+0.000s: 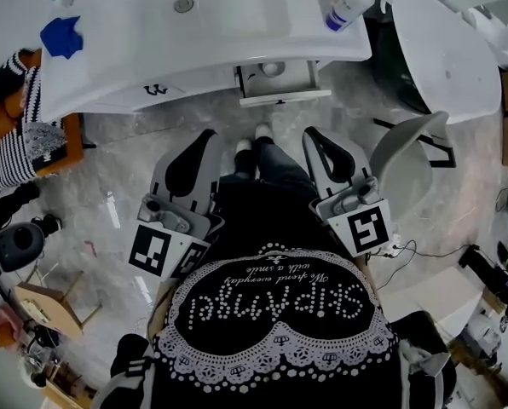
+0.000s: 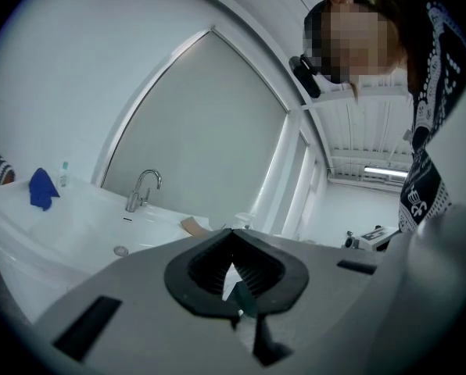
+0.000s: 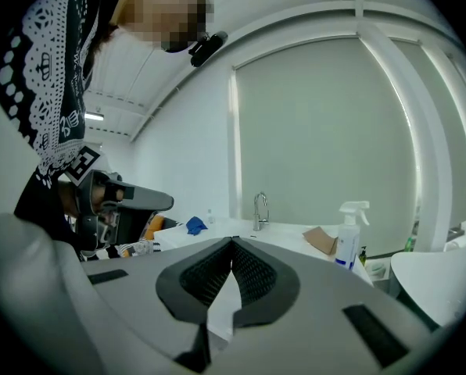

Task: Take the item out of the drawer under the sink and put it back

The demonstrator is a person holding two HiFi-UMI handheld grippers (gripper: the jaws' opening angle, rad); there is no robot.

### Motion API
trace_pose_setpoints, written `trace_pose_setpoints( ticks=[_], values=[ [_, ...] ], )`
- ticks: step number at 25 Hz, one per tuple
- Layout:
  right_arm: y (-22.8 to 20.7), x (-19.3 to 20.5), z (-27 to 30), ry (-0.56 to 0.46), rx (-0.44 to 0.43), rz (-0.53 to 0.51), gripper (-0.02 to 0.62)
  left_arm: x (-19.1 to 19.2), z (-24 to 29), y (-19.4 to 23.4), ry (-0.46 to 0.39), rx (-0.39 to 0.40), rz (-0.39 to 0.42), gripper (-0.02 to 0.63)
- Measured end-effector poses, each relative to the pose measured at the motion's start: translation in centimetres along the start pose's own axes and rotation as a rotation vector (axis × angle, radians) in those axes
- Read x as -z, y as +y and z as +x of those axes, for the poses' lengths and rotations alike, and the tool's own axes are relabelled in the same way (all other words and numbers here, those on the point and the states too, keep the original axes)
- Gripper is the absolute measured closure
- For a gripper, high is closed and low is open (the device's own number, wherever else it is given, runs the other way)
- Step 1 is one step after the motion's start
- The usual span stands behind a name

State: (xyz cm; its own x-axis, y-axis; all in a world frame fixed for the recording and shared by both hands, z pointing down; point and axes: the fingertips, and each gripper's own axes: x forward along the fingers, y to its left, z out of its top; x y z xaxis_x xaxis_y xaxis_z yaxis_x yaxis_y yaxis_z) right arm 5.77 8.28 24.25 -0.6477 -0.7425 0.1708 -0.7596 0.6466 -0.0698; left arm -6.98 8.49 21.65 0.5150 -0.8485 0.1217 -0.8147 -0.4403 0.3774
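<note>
White counter (image 1: 262, 32) bears one blue cloth (image 1: 62, 37), one spray bottle (image 1: 346, 7), over one open drawer (image 1: 279, 82).

Black top (image 1: 275, 313) printed with white lace, jeans (image 1: 267, 164); grey left hand-held gripper (image 1: 207, 139), right hand-held gripper (image 1: 314, 139)

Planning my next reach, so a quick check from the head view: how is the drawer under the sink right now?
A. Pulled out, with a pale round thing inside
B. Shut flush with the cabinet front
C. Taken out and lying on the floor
A: in the head view the drawer sticks out from under the sink counter, and a pale round item shows inside it.
</note>
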Motion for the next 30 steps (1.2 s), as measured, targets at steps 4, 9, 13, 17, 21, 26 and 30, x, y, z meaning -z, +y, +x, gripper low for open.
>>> trace_pose_setpoints(
  ticks=[4,9,13,17,21,26,30],
  values=[
    [1.2,0.4,-0.2,-0.012,-0.016,-0.008,0.577,0.3,-1.4,0.2,-0.021,-0.008,0.006,0.601],
    [1.2,0.3,-0.2,-0.037,-0.032,0.014,0.577,-0.1,-1.7,0.6,-0.044,-0.021,0.013,0.601],
    [0.3,0.1,-0.3,-0.033,-0.022,0.016,0.577,-0.3,-1.1,0.3,-0.034,-0.015,0.015,0.601],
    [0.8,0.5,-0.5,-0.043,-0.013,0.020,0.577,0.1,-1.3,-0.3,-0.029,0.018,0.022,0.601],
    [1.1,1.1,-0.8,-0.036,-0.017,0.025,0.577,0.4,-1.6,-0.4,-0.023,0.018,0.022,0.601],
    [1.7,1.4,-0.6,-0.041,-0.052,0.037,0.577,0.3,-2.0,-0.5,-0.028,0.014,0.033,0.601],
    [2.4,1.4,-0.2,-0.030,-0.079,0.014,0.577,0.2,-2.1,-0.2,-0.031,0.006,0.028,0.601]
  ],
)
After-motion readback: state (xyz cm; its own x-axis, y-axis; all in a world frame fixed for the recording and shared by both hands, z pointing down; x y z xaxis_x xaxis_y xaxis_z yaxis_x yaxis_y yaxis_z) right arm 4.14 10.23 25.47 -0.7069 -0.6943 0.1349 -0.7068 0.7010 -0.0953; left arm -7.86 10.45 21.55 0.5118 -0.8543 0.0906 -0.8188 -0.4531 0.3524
